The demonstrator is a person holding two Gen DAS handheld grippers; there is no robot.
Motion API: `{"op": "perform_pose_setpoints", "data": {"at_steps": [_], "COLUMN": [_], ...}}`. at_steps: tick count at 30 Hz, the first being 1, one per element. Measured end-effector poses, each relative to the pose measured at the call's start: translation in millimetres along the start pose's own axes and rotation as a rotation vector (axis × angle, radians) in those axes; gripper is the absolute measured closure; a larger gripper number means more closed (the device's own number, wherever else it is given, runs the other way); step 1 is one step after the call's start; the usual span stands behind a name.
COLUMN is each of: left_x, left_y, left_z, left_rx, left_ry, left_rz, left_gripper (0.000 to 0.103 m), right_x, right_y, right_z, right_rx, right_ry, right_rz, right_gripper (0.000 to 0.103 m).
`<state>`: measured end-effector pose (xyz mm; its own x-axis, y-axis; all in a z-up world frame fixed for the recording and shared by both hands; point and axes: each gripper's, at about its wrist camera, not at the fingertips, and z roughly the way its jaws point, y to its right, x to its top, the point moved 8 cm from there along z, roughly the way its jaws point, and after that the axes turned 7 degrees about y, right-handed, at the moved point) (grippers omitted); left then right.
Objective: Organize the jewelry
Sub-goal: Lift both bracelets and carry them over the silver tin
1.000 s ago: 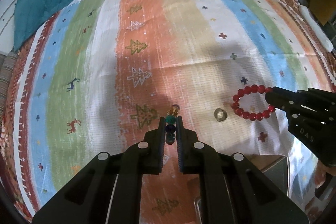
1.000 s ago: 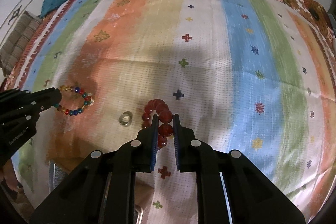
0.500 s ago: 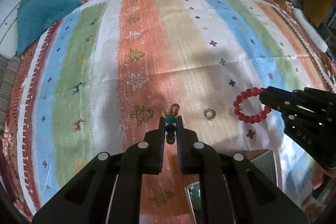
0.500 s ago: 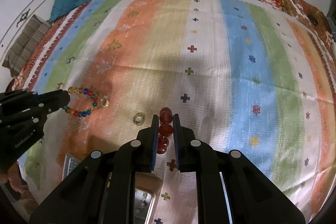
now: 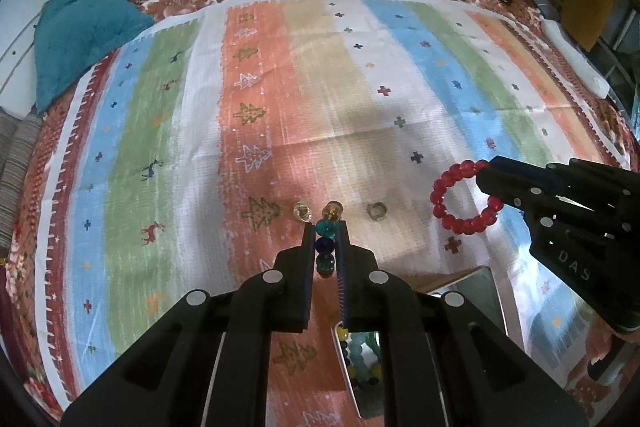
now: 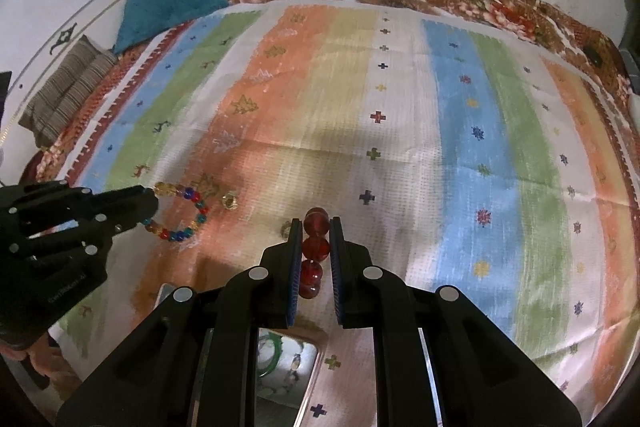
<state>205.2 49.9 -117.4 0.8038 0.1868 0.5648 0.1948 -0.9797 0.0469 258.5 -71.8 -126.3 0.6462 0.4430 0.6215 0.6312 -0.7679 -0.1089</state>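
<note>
My left gripper (image 5: 326,233) pinches the many-coloured bead bracelet (image 6: 180,213). My right gripper (image 6: 316,231) pinches the round red bead bracelet (image 5: 464,197). Both hang above the striped bed cover (image 5: 180,131). Two small rings (image 5: 302,211) wait there. The near shiny tray (image 6: 288,359) already holds jewelry.

Two black handheld grippers angle steeply downward side by side, the left gripper (image 5: 326,233) and the right gripper (image 6: 316,233) each with jaws nearly closed, pinching a beaded bracelet.
</note>
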Motion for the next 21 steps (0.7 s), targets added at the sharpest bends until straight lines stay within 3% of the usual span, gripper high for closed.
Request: {"op": "perform_pose_setpoints", "data": {"at_steps": [21], "left_x": [-12], "left_y": [17], "left_z": [-37], "left_rx": [-0.051], "left_ry": [0.062], "left_rz": [0.010], "left_gripper": [0.094], "right_x": [-12], "right_y": [-15], "right_z": [-33], "right_rx": [0.001], "right_ry": [0.049], "right_rz": [-0.027], "right_gripper": [0.089]}}
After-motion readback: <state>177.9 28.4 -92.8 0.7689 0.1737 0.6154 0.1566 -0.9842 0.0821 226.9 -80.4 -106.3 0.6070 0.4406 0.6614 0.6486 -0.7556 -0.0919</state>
